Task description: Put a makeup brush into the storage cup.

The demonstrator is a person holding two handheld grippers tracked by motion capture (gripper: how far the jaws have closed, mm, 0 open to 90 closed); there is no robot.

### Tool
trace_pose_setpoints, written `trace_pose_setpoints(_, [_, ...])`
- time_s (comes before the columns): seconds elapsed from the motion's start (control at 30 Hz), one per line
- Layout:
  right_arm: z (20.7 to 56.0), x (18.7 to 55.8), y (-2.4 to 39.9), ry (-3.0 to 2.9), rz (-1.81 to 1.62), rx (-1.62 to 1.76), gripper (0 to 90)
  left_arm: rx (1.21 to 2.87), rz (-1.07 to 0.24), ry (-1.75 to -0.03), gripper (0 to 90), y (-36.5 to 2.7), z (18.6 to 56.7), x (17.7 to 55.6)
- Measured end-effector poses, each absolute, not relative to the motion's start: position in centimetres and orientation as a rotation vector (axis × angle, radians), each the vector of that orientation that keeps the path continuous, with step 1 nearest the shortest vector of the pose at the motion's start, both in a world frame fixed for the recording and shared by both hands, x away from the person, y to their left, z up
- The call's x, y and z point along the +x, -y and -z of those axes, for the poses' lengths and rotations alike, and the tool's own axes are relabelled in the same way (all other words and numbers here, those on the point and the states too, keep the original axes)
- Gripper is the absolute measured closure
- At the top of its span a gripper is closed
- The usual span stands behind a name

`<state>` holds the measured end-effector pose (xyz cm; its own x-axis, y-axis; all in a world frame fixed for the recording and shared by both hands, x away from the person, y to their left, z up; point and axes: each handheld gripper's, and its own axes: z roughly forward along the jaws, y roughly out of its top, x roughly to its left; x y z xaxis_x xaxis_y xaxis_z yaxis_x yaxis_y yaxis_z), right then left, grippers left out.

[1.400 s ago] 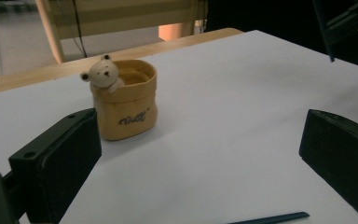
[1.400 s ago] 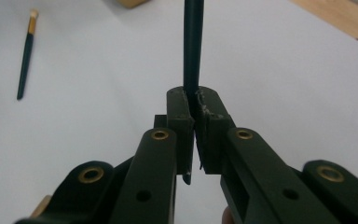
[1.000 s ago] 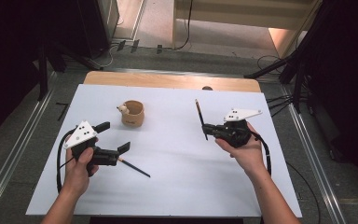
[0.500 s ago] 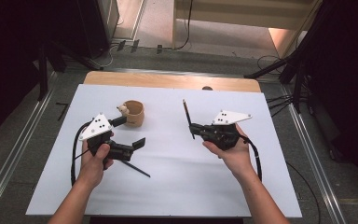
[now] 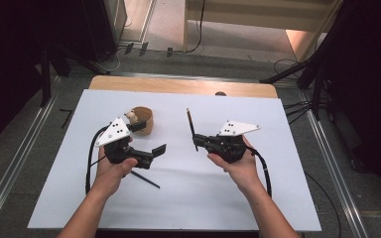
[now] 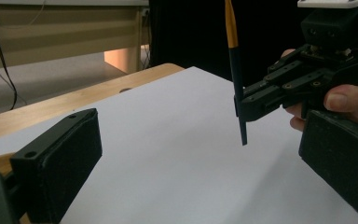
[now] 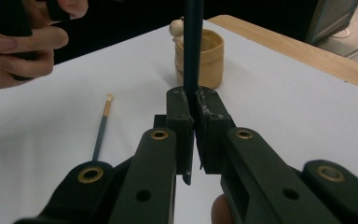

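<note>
My right gripper point(image 5: 198, 143) is shut on a dark brush point(image 5: 191, 126) with an orange band, held upright above the white sheet. In the right gripper view the jaws point(image 7: 192, 100) pinch the brush's dark handle point(image 7: 192, 42). My left gripper point(image 5: 149, 138) is open with nothing between its pads, just right of a wooden cup point(image 5: 143, 121). In the left gripper view its jaws point(image 6: 198, 163) stand wide apart, facing the right gripper point(image 6: 265, 95) and its brush point(image 6: 235, 79). A second brush point(image 5: 144, 179) lies flat on the sheet below the left gripper, and it lies left of the jaws as the brush point(image 7: 100, 126).
The cup point(image 7: 206, 53) has a small pale figure point(image 5: 130, 118) at its rim. The white sheet point(image 5: 278, 198) covers a wooden table point(image 5: 178, 85) whose far edge is bare. Cables trail from both grippers. Dark stands and floor rails surround the table.
Both hands have drawn toward the middle. The left gripper moved right and a little up, nearer the cup. The right gripper moved left with the brush still in it.
</note>
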<state>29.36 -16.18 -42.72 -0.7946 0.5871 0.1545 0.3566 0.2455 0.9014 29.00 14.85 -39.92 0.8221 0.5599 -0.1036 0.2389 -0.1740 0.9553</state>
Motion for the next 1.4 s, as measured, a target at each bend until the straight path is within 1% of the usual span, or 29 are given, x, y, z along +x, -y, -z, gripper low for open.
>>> trace_pose_setpoints(0.23, [42.7, 29.1, 15.2, -2.306, -1.603, 0.870, 86.1, 1.748, -0.309, -0.604, 5.1, -13.6, 39.6, 28.9])
trace_pose_setpoints(0.3, [42.8, 29.0, 14.6, -2.309, -1.611, 0.860, 86.1, 1.739, -0.303, -0.607, 8.1, -13.4, 39.5, 28.9])
trace_pose_setpoints(0.37, [42.8, 28.9, 14.3, -2.312, -1.614, 0.849, 86.1, 1.722, -0.303, -0.614, 13.6, -13.0, 39.2, 28.9])
trace_pose_setpoints(0.53, [42.9, 28.9, 13.7, -2.321, -1.617, 0.839, 86.0, 1.714, -0.279, -0.603, 15.7, -12.8, 38.9, 28.9])
trace_pose_setpoints(0.57, [43.0, 28.8, 13.4, -2.323, -1.621, 0.835, 86.0, 1.712, -0.280, -0.596, 20.7, -12.7, 38.9, 28.9])
trace_pose_setpoints(0.73, [43.0, 28.7, 12.8, -2.330, -1.627, 0.816, 86.1, 1.720, -0.281, -0.596, 26.0, -12.2, 38.8, 28.8])
trace_pose_setpoints(0.8, [43.1, 28.7, 12.5, -2.329, -1.636, 0.804, 86.1, 1.722, -0.282, -0.612, 30.8, -12.2, 38.9, 28.9])
trace_pose_setpoints(0.93, [43.1, 28.6, 12.1, -2.334, -1.642, 0.796, 86.0, 1.712, -0.287, -0.663, 43.5, -12.0, 38.9, 29.1])
trace_pose_setpoints(0.97, [43.1, 28.6, 11.9, -2.345, -1.631, 0.791, 86.0, 1.702, -0.290, -0.680, 49.2, -12.1, 38.9, 29.2])
trace_pose_setpoints(1.0, [43.1, 28.6, 11.9, -2.345, -1.631, 0.791, 86.0, 1.702, -0.290, -0.680, 52.0, -12.1, 38.9, 29.2])
trace_pose_setpoints(1.03, [43.1, 28.6, 11.8, -2.347, -1.631, 0.791, 86.0, 1.693, -0.283, -0.689, 52.0, -12.2, 38.9, 29.4])
trace_pose_setpoints(1.1, [43.2, 28.7, 11.7, -2.345, -1.637, 0.787, 86.0, 1.683, -0.277, -0.710, 56.5, -12.3, 38.9, 29.5])
trace_pose_setpoints(1.13, [43.2, 28.7, 11.6, -2.341, -1.638, 0.781, 86.0, 1.678, -0.269, -0.715, 60.6, -12.4, 38.9, 29.6])
trace_pose_setpoints(1.17, [43.2, 28.7, 11.6, -2.341, -1.638, 0.781, 86.0, 1.673, -0.264, -0.719, 60.6, -12.5, 38.9, 29.7])
trace_pose_setpoints(1.2, [43.2, 28.7, 11.5, -2.341, -1.639, 0.780, 86.0, 1.671, -0.261, -0.724, 64.1, -12.5, 38.9, 29.7])
trace_pose_setpoints(1.23, [43.2, 28.7, 11.5, -2.341, -1.639, 0.780, 86.0, 1.668, -0.252, -0.724, 64.1, -12.5, 38.9, 29.7])
trace_pose_setpoints(1.4, [43.3, 28.7, 11.3, -2.344, -1.633, 0.777, 86.0, 1.667, -0.233, -0.723, 70.8, -12.4, 38.9, 29.8])
